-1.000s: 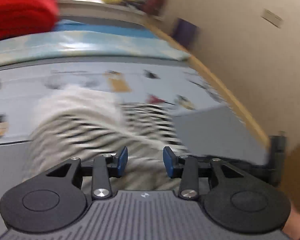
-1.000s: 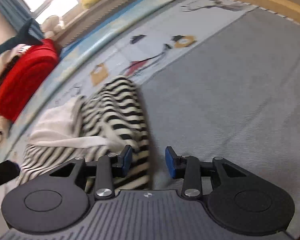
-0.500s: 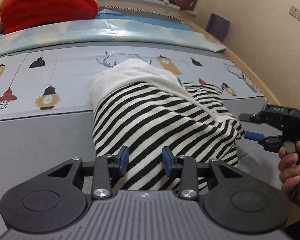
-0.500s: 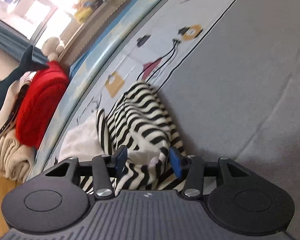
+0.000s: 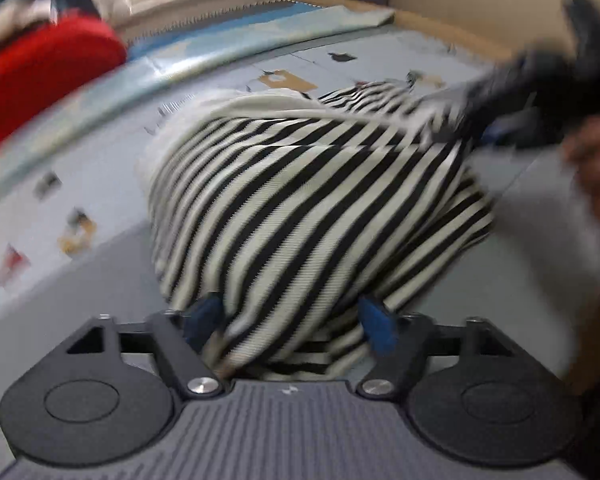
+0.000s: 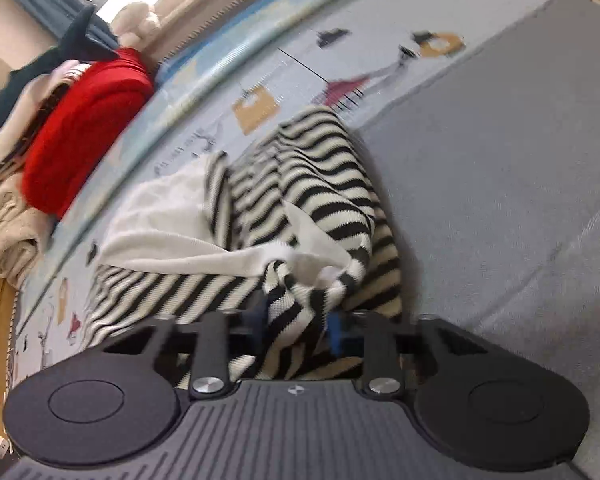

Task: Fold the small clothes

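The right gripper has just been closing and now pinches a bunched corner of the striped sweater. The left gripper has just been opening; its jaws stand wide around the near hem, fabric between them, not yet pressed. The sweater lies heaped ahead of both, on the grey bedspread. If only the right one pulls, I judge the heap drags crooked; a thin pinch could slip. Beyond sits a red folded blanket.
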`<state>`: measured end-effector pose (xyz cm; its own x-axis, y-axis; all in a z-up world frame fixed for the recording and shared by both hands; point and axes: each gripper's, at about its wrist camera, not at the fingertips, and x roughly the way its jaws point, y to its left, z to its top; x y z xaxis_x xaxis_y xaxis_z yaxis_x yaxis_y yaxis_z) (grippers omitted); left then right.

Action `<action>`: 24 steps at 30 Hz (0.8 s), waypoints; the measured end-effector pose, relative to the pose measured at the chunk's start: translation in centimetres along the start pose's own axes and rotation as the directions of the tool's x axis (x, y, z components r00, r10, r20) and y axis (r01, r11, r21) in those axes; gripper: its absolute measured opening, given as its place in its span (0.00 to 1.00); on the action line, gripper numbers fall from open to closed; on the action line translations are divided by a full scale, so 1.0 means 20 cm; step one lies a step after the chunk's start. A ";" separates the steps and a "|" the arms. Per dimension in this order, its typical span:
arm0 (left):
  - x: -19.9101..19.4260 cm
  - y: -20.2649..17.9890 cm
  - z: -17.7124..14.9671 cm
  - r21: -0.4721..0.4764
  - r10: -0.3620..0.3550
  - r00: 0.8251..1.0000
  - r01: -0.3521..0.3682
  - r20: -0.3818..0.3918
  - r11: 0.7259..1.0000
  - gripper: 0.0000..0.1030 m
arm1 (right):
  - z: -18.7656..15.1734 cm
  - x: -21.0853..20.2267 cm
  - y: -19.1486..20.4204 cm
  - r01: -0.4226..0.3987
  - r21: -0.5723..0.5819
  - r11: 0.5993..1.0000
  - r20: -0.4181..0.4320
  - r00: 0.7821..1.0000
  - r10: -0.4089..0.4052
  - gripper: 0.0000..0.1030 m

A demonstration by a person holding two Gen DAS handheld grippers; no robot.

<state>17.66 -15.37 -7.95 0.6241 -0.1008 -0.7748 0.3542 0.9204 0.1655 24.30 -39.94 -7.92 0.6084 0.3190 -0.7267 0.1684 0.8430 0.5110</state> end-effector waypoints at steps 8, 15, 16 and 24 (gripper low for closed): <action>-0.29 0.19 0.03 -0.062 -0.047 0.975 0.062 0.218 0.996 0.05 | 0.01 -0.46 0.00 -0.295 -0.098 0.950 0.288 0.906 0.311 0.09; -0.09 0.11 -0.11 0.066 -0.202 0.979 0.204 -0.040 0.977 0.10 | -0.09 -0.20 -0.50 0.167 0.228 0.959 -0.155 0.979 -0.134 0.09; -0.11 0.15 -0.10 0.004 -0.237 0.972 0.237 -0.010 0.972 0.14 | -0.08 -0.24 -0.51 0.151 0.215 0.965 -0.110 0.985 -0.129 0.09; -0.18 0.36 0.06 -0.249 -0.296 0.940 0.332 0.171 0.910 0.21 | -0.04 -0.44 -0.25 -0.058 -0.039 0.998 0.179 0.982 0.064 0.28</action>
<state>18.85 -8.81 -3.28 0.6008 -0.4322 -0.6725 0.3564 0.8978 -0.2586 17.47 -46.69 -4.38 0.7468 0.2899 -0.5986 0.1022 0.8393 0.5340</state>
